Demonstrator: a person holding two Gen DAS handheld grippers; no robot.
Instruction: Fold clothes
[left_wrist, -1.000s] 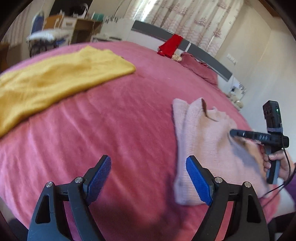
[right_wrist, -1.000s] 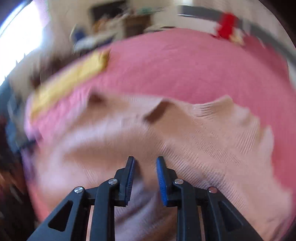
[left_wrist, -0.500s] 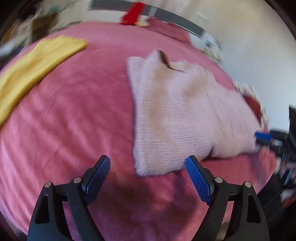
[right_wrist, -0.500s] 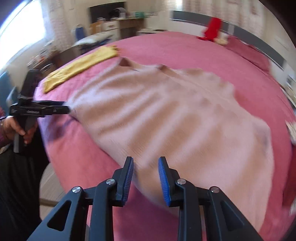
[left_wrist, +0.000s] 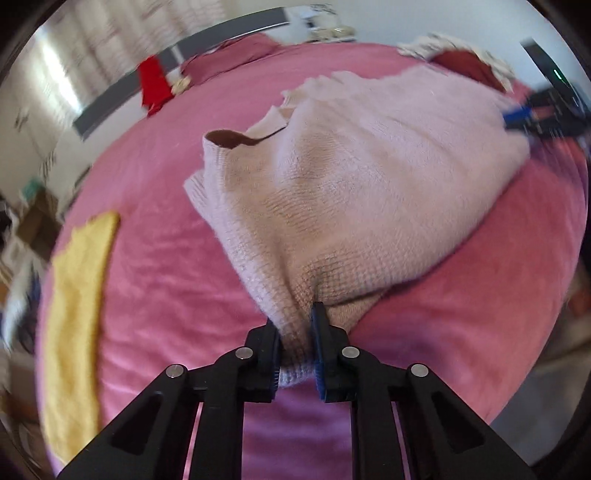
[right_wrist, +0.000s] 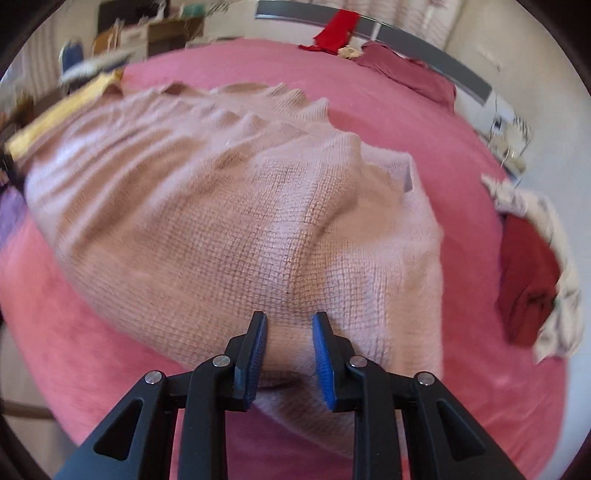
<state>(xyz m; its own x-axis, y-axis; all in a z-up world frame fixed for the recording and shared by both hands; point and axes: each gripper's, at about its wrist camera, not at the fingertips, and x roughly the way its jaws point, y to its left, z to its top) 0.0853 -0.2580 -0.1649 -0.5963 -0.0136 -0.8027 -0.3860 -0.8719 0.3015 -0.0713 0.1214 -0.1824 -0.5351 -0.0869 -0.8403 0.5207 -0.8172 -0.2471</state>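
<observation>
Both grippers are closing on the pale pink sweater (left_wrist: 369, 177). Left gripper (left_wrist: 295, 347) pinches its 6 o'clock corner; right gripper (right_wrist: 289, 350) clamps another edge.

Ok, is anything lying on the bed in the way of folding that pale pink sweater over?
Nothing visible blocks it. Both the left gripper and the right gripper already have the pale pink sweater between their pads, jaws closing, and the pink bedspread around it is bare. The yellow garment lies well apart.

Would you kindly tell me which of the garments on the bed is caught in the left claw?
The pale pink knit sweater: its near edge sits between the closing left claw, whereas the yellow garment lies apart, untouched.
</observation>
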